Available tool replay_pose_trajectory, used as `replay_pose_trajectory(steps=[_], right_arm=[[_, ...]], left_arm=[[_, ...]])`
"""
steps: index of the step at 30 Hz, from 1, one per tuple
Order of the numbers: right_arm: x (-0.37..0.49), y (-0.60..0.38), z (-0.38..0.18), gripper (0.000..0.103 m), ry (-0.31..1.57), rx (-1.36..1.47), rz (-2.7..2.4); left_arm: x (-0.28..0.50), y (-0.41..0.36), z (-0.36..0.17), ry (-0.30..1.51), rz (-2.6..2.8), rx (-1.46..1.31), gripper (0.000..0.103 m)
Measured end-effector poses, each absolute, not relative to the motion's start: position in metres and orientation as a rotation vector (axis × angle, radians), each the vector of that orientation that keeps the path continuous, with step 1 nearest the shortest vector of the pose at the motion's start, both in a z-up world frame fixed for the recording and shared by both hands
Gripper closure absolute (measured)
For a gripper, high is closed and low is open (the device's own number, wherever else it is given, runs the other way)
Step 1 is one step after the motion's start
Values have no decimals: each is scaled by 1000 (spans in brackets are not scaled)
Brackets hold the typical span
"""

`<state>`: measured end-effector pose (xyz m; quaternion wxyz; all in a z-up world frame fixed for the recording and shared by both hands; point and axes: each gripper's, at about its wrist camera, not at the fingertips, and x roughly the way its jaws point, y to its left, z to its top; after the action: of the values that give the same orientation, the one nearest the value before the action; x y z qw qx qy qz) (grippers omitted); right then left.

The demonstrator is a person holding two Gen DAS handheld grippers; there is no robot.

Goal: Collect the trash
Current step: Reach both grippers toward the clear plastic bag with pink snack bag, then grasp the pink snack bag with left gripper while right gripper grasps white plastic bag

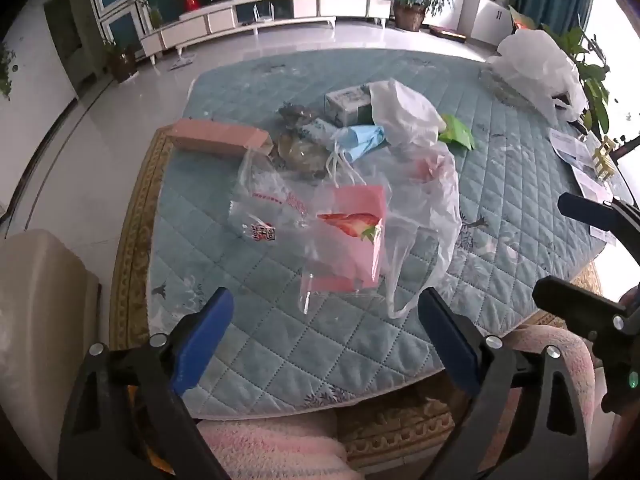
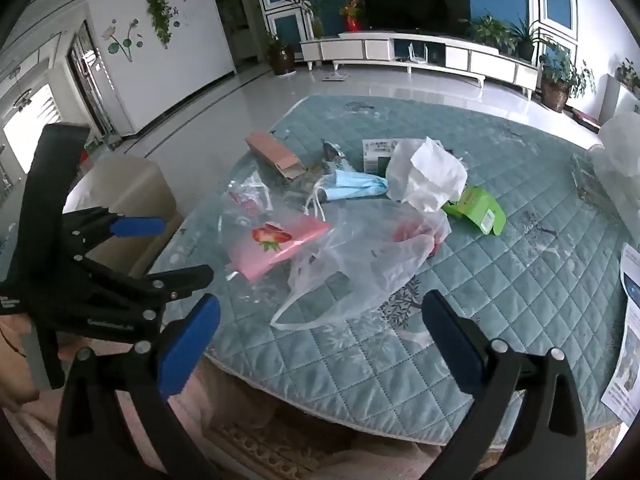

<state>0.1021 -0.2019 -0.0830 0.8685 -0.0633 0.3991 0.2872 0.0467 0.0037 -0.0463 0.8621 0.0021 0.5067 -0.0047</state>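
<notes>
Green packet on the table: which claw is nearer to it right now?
Right. The right claw hovers open over the table's near edge, the green packet ahead to its right. The left claw, also open, sits further left.

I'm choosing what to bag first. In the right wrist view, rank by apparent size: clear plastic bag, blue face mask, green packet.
1. clear plastic bag, clearly largest, though also nearest the camera.
2. blue face mask and green packet look about alike; I won't rank them.
</notes>
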Motion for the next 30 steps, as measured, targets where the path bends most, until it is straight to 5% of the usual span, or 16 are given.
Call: replay_pose_trajectory(steps=[20, 26, 30], right_arm=[[179, -194, -161, 4, 988, -138, 467], [205, -191, -178, 4, 1047, -62, 434], [217, -184, -191, 8, 1085, -69, 418]], left_arm=[[93, 6, -117, 1152, -30, 33, 16], [104, 6, -129, 1146, -76, -8, 22], [110, 8, -135, 1157, -74, -11, 38]])
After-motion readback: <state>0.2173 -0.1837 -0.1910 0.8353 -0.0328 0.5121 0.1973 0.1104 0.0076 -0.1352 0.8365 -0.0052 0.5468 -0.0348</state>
